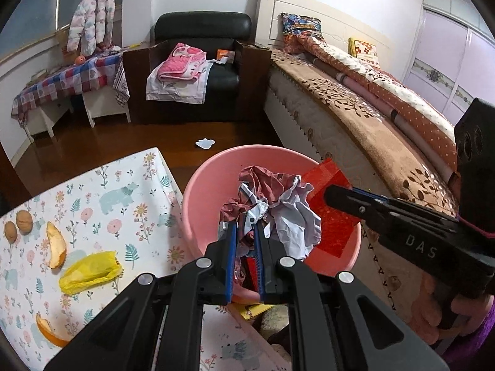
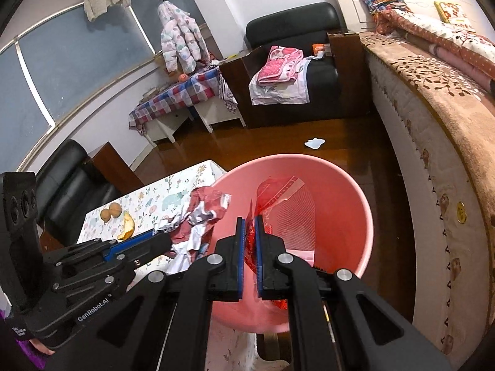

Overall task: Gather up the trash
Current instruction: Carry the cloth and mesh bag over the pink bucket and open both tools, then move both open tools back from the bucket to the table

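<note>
Crumpled paper (image 1: 278, 213) clamped in left gripper (image 1: 246, 232), red wrapper (image 2: 272, 198) pinched by right gripper (image 2: 250, 225), both over pink bin (image 2: 355, 216)

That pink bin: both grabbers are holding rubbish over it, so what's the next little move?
Probably open both and drop. The left gripper pinches crumpled paper and the right gripper a red wrapper, both above the pink bin.

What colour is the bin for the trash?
Pink; the bin shows best in the right wrist view.
</note>
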Motion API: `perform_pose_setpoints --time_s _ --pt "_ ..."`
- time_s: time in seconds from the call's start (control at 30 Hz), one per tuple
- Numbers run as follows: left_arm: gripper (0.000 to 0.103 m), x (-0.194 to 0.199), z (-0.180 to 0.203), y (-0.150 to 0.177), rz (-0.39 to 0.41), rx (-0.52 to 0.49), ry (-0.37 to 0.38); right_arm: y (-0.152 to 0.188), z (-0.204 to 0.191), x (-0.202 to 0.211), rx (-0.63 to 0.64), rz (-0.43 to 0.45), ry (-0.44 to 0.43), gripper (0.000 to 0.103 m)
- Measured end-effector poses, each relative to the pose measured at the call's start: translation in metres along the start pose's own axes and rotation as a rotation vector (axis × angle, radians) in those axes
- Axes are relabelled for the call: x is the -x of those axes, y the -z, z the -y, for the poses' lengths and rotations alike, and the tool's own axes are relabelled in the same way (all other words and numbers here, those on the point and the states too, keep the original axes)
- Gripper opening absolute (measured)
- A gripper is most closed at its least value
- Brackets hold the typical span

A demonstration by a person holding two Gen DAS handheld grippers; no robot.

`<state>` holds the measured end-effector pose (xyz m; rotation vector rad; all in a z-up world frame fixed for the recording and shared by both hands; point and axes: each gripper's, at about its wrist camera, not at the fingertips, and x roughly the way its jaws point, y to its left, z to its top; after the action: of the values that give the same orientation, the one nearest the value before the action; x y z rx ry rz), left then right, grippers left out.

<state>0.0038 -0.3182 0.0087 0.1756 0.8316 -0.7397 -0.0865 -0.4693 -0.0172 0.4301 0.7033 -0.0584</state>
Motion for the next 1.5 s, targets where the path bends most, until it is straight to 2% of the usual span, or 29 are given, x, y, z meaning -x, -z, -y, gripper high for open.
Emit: perform_pose_setpoints --time_s 0.13,0.2,0.27,0.33,0.4,0.5,0.77,0.93,1.03,1.13,1.33,1.43,1.5 --pt "0.011 -0.003 -0.001 -0.001 0.013 0.002 0.003 0.002 -0.003 -0.001 0.005 0.006 0.015 0.006" --pt "0.017 -0.003 -0.002 -0.002 0.018 0.004 0.007 0.003 -0.001 -0.002 -0.002 0.002 0.027 0.006" --pt "0.03 -0.001 -0.003 -0.003 0.029 0.006 0.006 0.004 0.001 -0.003 -0.012 -0.006 0.034 0.007" --pt "0.034 0.002 -0.004 -0.004 0.038 0.01 0.006 0.003 0.003 -0.004 -0.02 -0.013 0.035 0.013" --pt "0.035 0.005 -0.008 -0.004 0.045 0.021 0.009 0.003 0.004 -0.004 -0.023 -0.013 0.039 0.018" --pt "0.036 0.012 -0.014 -0.004 0.06 0.035 0.006 0.002 0.002 -0.002 -0.022 -0.012 0.043 0.022" --pt "0.036 0.036 -0.032 -0.001 0.096 0.067 -0.008 0.004 -0.002 0.014 -0.002 0.016 0.065 0.023" --pt "0.036 0.067 -0.045 -0.001 0.146 0.074 -0.047 0.008 -0.018 0.028 0.04 0.044 0.063 0.025" --pt "0.039 0.087 -0.054 0.001 0.178 0.083 -0.086 0.011 -0.03 0.038 0.065 0.066 0.054 0.032" --pt "0.04 0.11 -0.069 0.006 0.196 0.093 -0.123 0.015 -0.039 0.045 0.066 0.075 0.044 0.033" --pt "0.041 0.155 -0.1 0.033 0.216 0.109 -0.208 0.024 -0.06 0.055 0.077 0.078 0.024 0.035" --pt "0.041 0.172 -0.112 0.05 0.221 0.142 -0.235 0.035 -0.072 0.06 0.071 0.098 0.004 0.041" --pt "0.041 0.183 -0.121 0.065 0.21 0.177 -0.249 0.044 -0.083 0.06 0.069 0.094 -0.013 0.042"
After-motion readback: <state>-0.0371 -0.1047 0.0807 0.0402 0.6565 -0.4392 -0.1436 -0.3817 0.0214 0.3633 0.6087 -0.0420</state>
